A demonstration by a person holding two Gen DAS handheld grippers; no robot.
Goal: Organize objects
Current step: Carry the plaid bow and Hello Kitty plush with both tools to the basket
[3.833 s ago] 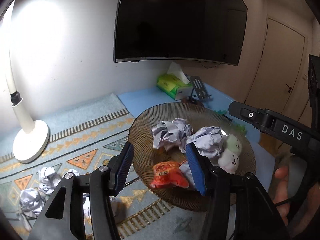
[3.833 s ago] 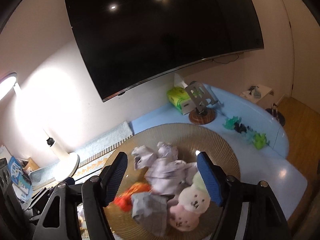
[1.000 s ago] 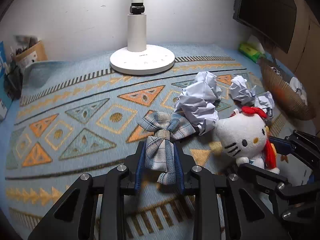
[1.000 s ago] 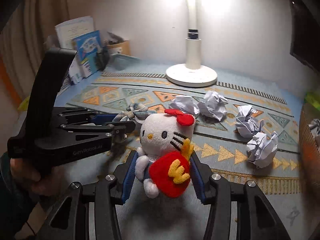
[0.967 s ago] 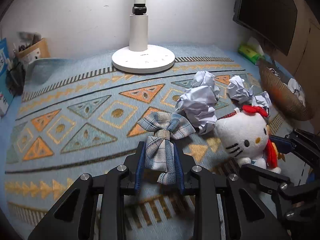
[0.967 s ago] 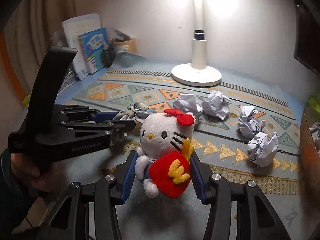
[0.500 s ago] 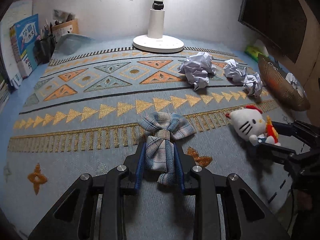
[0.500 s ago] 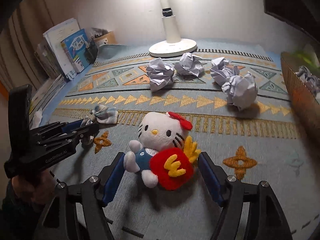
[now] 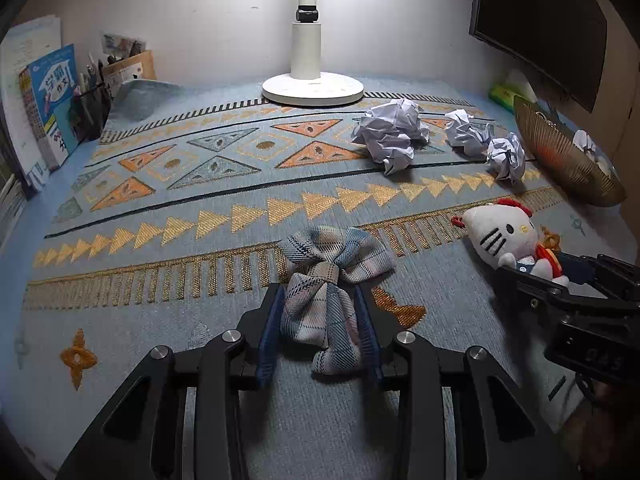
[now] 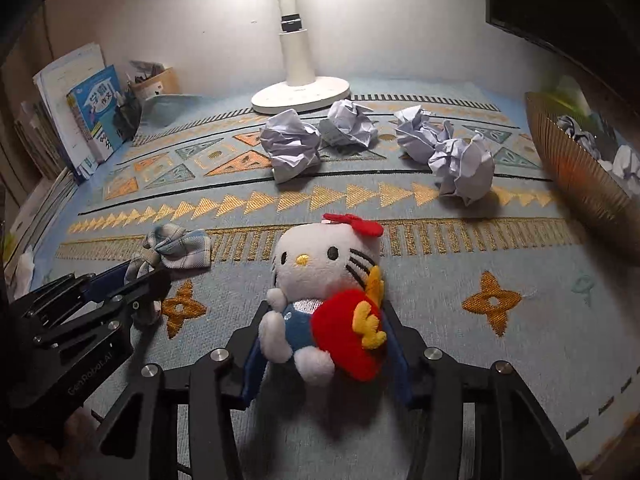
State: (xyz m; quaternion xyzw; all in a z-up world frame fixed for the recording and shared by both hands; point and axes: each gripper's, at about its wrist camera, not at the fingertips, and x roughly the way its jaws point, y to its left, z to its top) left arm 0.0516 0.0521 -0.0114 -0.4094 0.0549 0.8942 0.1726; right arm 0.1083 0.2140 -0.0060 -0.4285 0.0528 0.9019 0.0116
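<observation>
A plaid fabric bow (image 9: pixel 320 312) lies on the patterned rug (image 9: pixel 160 208). My left gripper (image 9: pixel 318 296) has its blue pads against the bow's tails, and its jaws are opening. To the right, a white plush cat (image 10: pixel 320 264) with a red bow and a red heart sits on the rug. My right gripper (image 10: pixel 326 312) is closing, its pads pressing on the plush's body. The right wrist view also has the bow (image 10: pixel 176 246) and the left gripper (image 10: pixel 128 280) at the left. In the left wrist view the plush (image 9: pixel 500 236) and the right gripper (image 9: pixel 540 272) are at the right.
Several crumpled paper balls (image 9: pixel 390 132) (image 10: pixel 462 170) lie farther back on the rug. A white lamp base (image 9: pixel 312 88) stands behind them. A woven basket (image 9: pixel 560 156) with more paper is at the right. Books (image 9: pixel 48 96) line the left edge. A dark monitor (image 9: pixel 540 20) hangs at upper right.
Both grippers came to the near part of the rug with the bow and the plush. The right jaws spread wide around the plush, then narrowed onto it. The left jaws have widened slightly.
</observation>
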